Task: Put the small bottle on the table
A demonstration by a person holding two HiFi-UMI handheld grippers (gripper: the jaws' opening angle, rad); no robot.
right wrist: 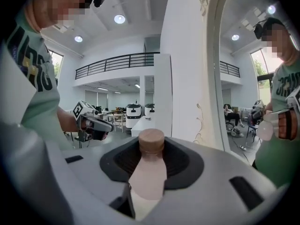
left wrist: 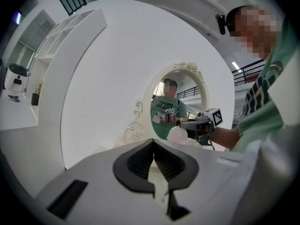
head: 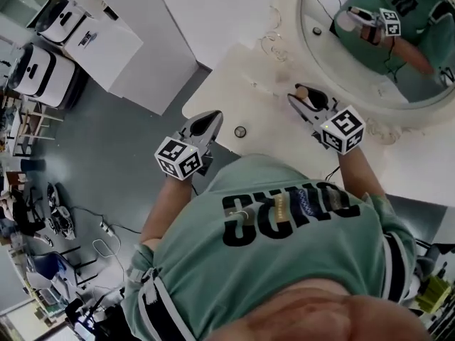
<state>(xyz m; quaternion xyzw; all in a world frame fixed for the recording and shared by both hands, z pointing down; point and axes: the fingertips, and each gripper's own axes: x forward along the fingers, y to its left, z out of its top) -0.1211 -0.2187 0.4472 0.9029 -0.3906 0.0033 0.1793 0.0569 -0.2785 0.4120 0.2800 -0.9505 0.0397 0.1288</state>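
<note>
The small pale brown-capped bottle (right wrist: 149, 175), pinched by the right gripper (right wrist: 151, 156) (left gripper (left wrist: 154, 165) pressed together, empty), could be toppled if released while tilted.

Small bottle (right wrist: 149, 172): smooth pale plastic, slightly translucent, low sheen. Its cap (right wrist: 151, 140): matt brown, plastic by the look.
Right gripper (right wrist: 151, 161) and left gripper (left wrist: 157, 165): shells are light grey moulded plastic with a smooth matt finish. Pads (right wrist: 180, 163) are dark, ribbed and rubbery with no shine.
Marker cubes (head: 343, 128): flat matt faces with black-on-white print.
Table (head: 263, 105): cream-white top, smooth with a satin finish.
Mirror frame (left wrist: 136, 121) along the table's far edge: cream, carved scrollwork with a soft sheen. Mirror glass (left wrist: 187, 93): glossy with a clean reflection.
Floor (head: 121, 148): grey, smooth and faintly reflective.
Shirt (head: 284, 261): green knit cloth, matt, with black flat print.
</note>
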